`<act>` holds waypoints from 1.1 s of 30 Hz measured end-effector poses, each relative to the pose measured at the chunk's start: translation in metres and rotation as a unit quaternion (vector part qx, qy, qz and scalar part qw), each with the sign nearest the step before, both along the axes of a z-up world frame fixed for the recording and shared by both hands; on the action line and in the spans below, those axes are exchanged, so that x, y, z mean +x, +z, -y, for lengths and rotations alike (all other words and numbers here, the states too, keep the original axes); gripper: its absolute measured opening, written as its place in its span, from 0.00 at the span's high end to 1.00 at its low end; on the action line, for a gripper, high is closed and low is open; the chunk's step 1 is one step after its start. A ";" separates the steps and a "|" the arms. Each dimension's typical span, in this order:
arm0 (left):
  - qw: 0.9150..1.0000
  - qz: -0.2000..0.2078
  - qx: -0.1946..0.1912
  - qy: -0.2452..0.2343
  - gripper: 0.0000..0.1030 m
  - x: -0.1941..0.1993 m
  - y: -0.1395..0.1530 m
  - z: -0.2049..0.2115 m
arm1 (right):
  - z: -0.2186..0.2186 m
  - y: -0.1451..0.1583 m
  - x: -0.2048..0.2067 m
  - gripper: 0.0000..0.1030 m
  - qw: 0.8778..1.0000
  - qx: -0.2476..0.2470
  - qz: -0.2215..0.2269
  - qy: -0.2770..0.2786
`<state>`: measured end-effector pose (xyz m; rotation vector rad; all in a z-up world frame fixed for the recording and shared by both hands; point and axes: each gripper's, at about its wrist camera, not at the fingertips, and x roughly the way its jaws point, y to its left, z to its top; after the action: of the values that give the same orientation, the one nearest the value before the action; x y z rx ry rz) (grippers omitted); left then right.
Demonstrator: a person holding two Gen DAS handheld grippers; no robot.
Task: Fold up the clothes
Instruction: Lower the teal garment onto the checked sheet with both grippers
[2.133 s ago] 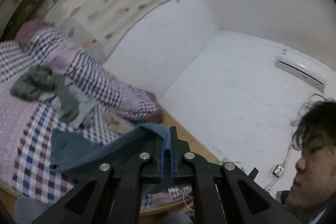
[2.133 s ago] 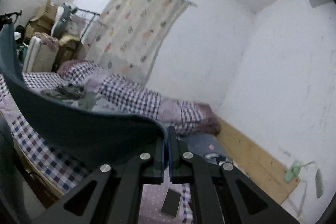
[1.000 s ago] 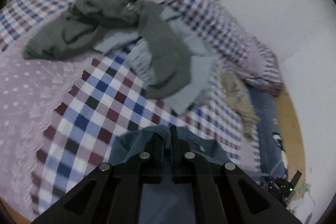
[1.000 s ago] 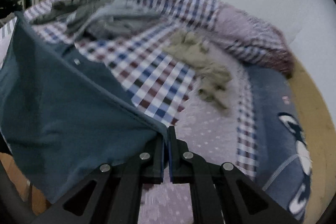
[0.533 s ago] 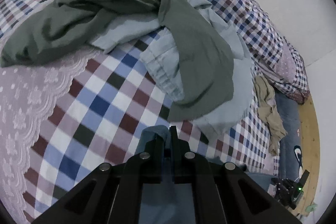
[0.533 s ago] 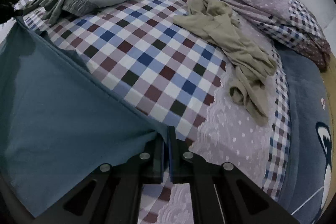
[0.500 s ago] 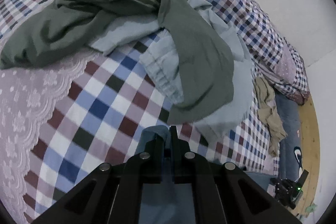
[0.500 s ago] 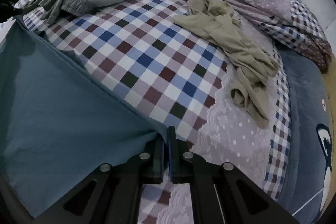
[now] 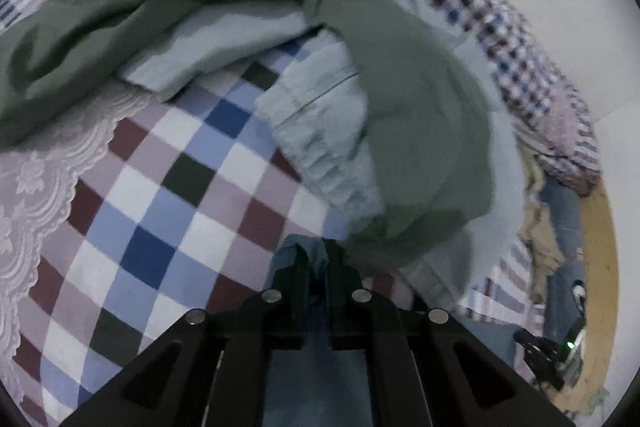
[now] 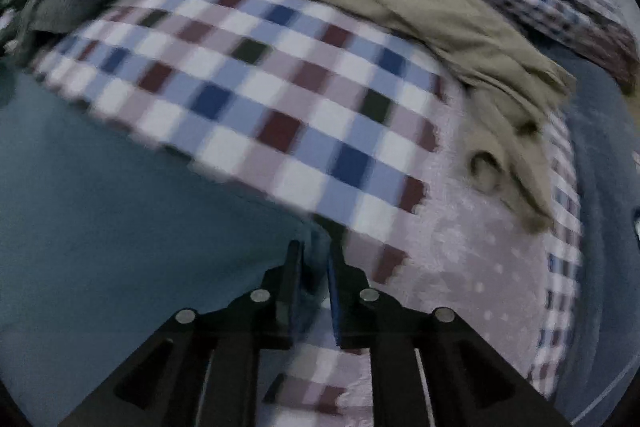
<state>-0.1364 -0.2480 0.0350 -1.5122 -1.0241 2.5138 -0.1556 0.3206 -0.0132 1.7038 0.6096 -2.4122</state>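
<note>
both hand-held grippers (image 9: 318, 259) (image 10: 314, 259) opening, blue garment (image 10: 120, 207) corners betw jaws.

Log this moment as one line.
step: laying teal garment on bed | left gripper: opening, cloth between | right gripper: opening, cloth between

right view motion-blurred, teal garment (image 10: 120, 211) cut off at left edge

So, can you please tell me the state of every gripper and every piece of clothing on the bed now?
left gripper: jaws opening, blue garment corner between them
right gripper: jaws opening, blue corner between them
blue garment: spread out on the bed
green garment: crumpled, lying over the light blue one
light blue garment: crumpled, unfolded
beige garment: crumpled, unfolded
</note>
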 end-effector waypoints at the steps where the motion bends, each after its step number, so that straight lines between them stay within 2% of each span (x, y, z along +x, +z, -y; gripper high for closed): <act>1: 1.000 -0.014 0.010 -0.001 0.83 0.005 0.005 0.003 | -0.007 0.002 0.002 0.81 1.000 -0.008 -0.009 -0.018; 2: 0.999 -0.029 0.020 -0.001 0.64 0.010 0.010 0.006 | -0.013 0.006 0.006 0.70 0.999 -0.014 -0.019 -0.034; 3: 0.998 -0.047 0.029 0.002 0.42 0.018 0.017 0.011 | -0.020 0.010 0.010 0.65 0.998 -0.020 -0.029 -0.050; 5: 0.995 -0.092 0.041 0.018 0.28 0.041 0.035 0.025 | -0.034 0.018 0.019 0.65 0.995 -0.037 -0.048 -0.082; 7: 0.992 -0.119 0.044 0.024 0.27 0.062 0.046 0.036 | -0.050 0.030 0.037 0.62 0.989 -0.070 -0.062 -0.110; 9: 0.990 -0.133 0.030 0.028 0.27 0.088 0.055 0.047 | -0.067 0.042 0.065 0.58 0.981 -0.120 -0.075 -0.135; 11: 0.989 -0.146 0.014 0.028 0.26 0.119 0.061 0.051 | -0.080 0.051 0.098 0.56 0.970 -0.167 -0.079 -0.155; 14: 0.987 -0.158 0.015 0.019 0.26 0.164 0.058 0.053 | -0.090 0.053 0.160 0.53 0.956 -0.226 -0.070 -0.170; 21: 0.981 -0.185 0.060 -0.005 0.26 0.261 0.043 0.020 | -0.067 0.037 0.291 0.53 0.945 -0.297 -0.039 -0.134; 23: 0.980 -0.188 0.063 -0.018 0.26 0.279 0.040 0.006 | -0.062 0.035 0.309 0.53 0.941 -0.311 -0.041 -0.127; 26: 0.980 -0.185 0.051 -0.043 0.26 0.298 0.036 -0.012 | -0.052 0.030 0.321 0.54 0.942 -0.313 -0.042 -0.114; 28: 0.980 -0.185 0.048 -0.050 0.26 0.308 0.035 -0.018 | -0.047 0.024 0.324 0.60 0.945 -0.306 -0.036 -0.111; 29: 0.980 -0.187 0.048 -0.049 0.26 0.312 0.035 -0.018 | -0.046 0.022 0.325 0.86 0.946 -0.304 -0.036 -0.109; 30: 0.980 -0.187 0.047 -0.043 0.26 0.317 0.033 -0.016 | -0.046 0.021 0.328 0.98 0.947 -0.302 -0.040 -0.104; 33: 0.983 -0.175 0.044 -0.022 0.26 0.328 0.027 -0.006 | -0.051 0.019 0.338 0.98 0.945 -0.303 -0.052 -0.107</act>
<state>0.1918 -0.2424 0.0622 -1.0067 -1.0138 2.5391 0.1821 0.3720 0.0062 1.4316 -0.3150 -2.4691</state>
